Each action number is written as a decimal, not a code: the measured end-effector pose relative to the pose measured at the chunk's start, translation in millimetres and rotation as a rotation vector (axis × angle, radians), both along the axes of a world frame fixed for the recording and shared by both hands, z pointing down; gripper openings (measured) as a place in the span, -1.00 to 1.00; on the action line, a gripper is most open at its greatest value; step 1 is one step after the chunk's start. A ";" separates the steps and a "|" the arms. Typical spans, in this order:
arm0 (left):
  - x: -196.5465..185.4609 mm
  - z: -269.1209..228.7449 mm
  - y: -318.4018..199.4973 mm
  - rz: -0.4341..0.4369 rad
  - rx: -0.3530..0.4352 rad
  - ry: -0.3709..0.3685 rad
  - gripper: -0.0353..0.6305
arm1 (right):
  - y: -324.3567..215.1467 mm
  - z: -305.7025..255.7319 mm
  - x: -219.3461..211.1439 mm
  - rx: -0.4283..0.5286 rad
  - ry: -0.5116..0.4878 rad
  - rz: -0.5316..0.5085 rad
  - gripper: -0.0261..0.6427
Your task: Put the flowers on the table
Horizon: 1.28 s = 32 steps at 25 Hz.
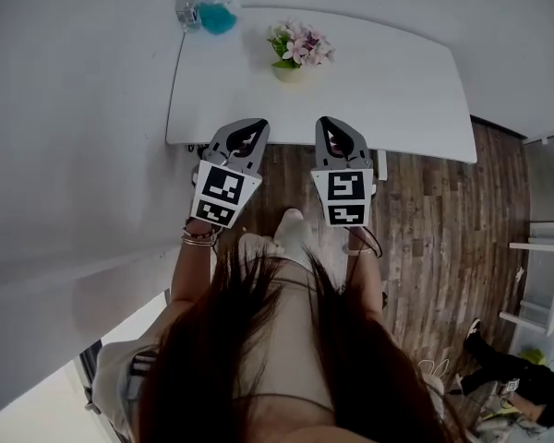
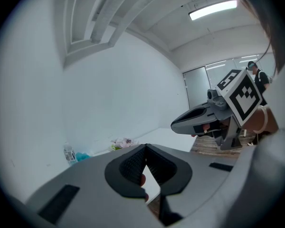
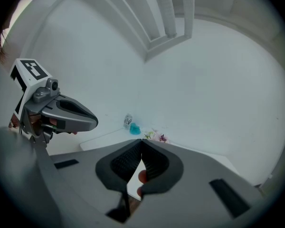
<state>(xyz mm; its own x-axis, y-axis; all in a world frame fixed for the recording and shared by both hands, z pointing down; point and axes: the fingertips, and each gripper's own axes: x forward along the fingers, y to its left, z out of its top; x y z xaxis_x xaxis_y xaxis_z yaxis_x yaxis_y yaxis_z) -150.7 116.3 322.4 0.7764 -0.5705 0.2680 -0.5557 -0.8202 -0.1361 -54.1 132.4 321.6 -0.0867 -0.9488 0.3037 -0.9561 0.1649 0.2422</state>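
A small bunch of pink and white flowers in a pale pot stands on the white table, near its far edge. Both grippers hover side by side over the wooden floor just short of the table's near edge, well clear of the flowers. My left gripper is shut with nothing in it, and so is my right gripper. The flowers look small beyond the closed left gripper in its own view. In the right gripper view they lie just past the closed right gripper as flowers.
A clear water bottle and a teal object sit at the table's far left corner. A white wall runs along the left. On the wooden floor to the right are a white shelf and a person's legs.
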 end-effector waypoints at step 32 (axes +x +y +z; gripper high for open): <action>-25.0 -4.8 37.0 -0.017 -0.016 0.021 -0.88 | 52.5 -8.4 -14.8 0.005 -0.018 0.058 -0.85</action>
<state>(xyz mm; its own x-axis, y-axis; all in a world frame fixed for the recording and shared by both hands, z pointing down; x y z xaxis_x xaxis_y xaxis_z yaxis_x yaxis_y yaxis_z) -175.8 153.3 317.6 0.7723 -0.5791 0.2611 -0.5717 -0.8128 -0.1115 -68.9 185.0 313.1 -0.0367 -0.9539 0.2980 -0.9683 0.1077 0.2254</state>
